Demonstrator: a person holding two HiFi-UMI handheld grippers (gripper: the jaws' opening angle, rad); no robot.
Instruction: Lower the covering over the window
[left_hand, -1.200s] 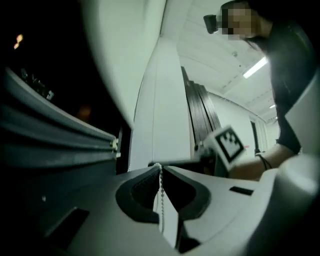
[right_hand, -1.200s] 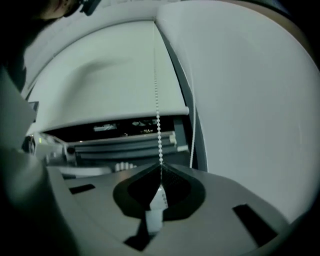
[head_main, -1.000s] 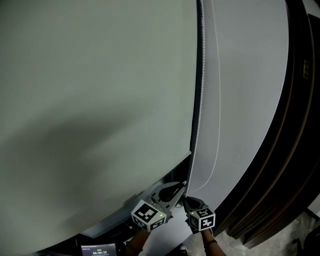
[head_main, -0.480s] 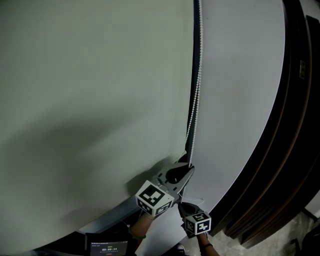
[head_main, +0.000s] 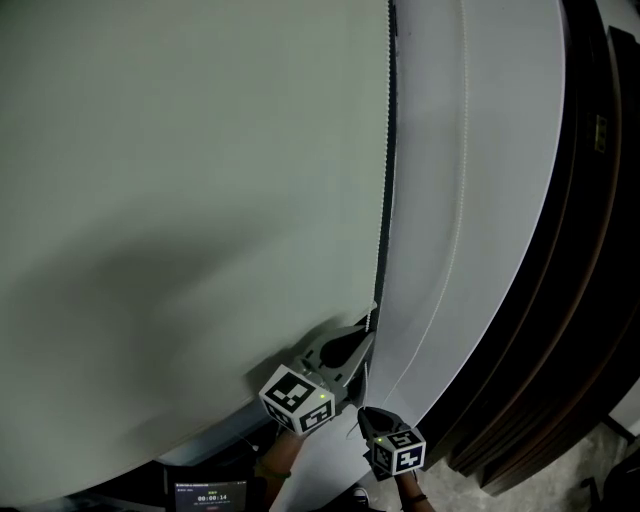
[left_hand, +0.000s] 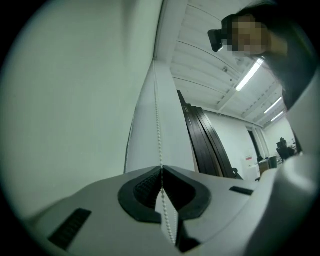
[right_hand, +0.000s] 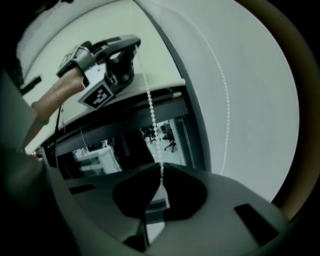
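The pale grey-green roller blind (head_main: 190, 190) hung over most of the window (right_hand: 167, 135). Its lower edge (right_hand: 165, 89) left a strip of glass beneath it, through which a room showed. The bead chain (head_main: 386, 220) ran down the blind's right edge, in the dark gap between the blind and a white wall panel (head_main: 490, 140). A second strand of it lay loosely against that panel, further right. The left gripper (head_main: 368, 326) was at the lower right corner of the blind, its fingers closing with the chain between them. In the left gripper view the tips met on the beads; the chain ran straight upward from them and hung slack behind, through the hollow between the fingers. The right gripper (head_main: 362, 413) was just below the left one, near it but apart. Its fingers were pressed together on the same chain lower down, and in the right gripper view the beads rose from the tips up to the left gripper. Dark wooden trim (head_main: 585, 260) bordered the wall panel on the right. A small timer screen (head_main: 205, 492) glowed at the bottom of the head view.
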